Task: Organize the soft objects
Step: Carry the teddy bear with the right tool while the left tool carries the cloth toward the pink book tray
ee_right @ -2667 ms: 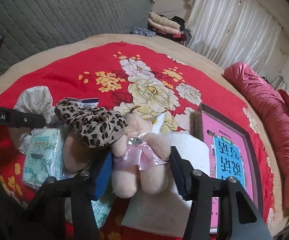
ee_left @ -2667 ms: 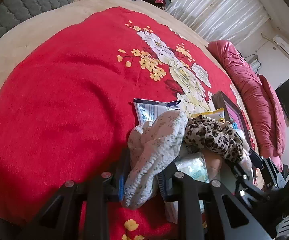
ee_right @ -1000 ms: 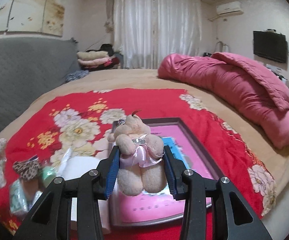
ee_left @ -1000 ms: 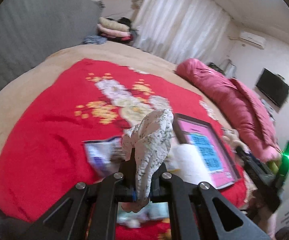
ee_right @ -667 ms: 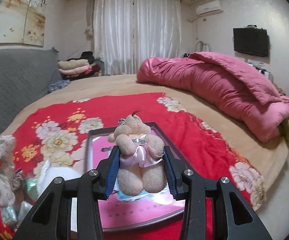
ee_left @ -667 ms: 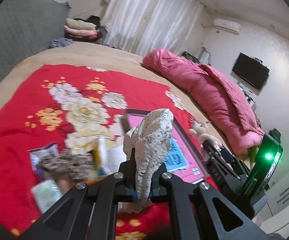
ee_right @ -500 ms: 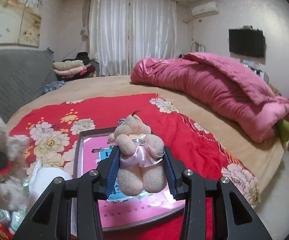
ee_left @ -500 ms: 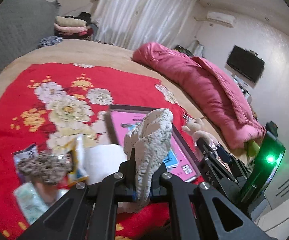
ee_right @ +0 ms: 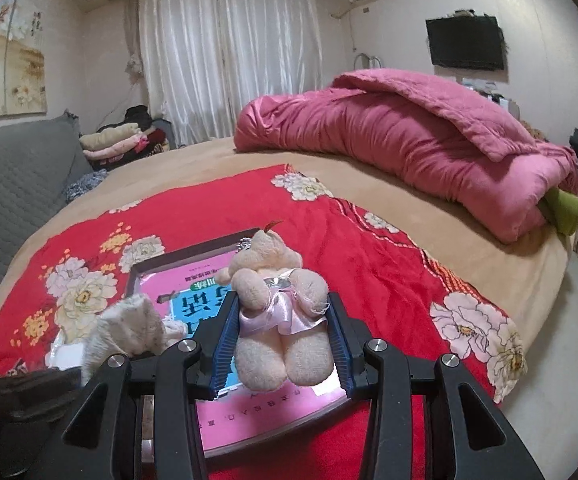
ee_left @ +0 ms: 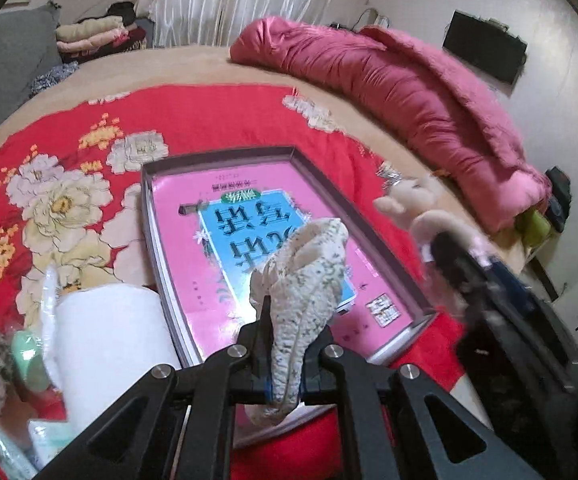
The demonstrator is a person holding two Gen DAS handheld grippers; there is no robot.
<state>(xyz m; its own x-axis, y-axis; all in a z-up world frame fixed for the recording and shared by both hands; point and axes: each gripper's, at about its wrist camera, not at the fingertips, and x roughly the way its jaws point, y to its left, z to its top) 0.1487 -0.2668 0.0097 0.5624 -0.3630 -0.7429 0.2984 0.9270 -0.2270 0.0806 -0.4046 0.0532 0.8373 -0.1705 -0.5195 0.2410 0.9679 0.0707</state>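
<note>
The left gripper (ee_left: 285, 364) pinches a speckled cloth (ee_left: 305, 280) that hangs directly over the near end of the pink-lined box (ee_left: 225, 156) on the red blanket (ee_left: 217, 116), so its drop is likely straight down. The right gripper (ee_right: 281, 344) clamps a small plush bear (ee_right: 277, 312) (upright between the blue pads), over the box's right edge, the box lying ahead and to its left

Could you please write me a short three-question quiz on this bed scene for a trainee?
1. True or false: the left gripper is shut on the speckled cloth.
2. What does the right gripper hold? A) tissue pack B) plush bear C) leopard-print fabric
3. Fill in: beneath both grippers lies a shallow box lined with a ____ printed sheet.

Key: 1 true. 2 B. 3 pink.
</note>
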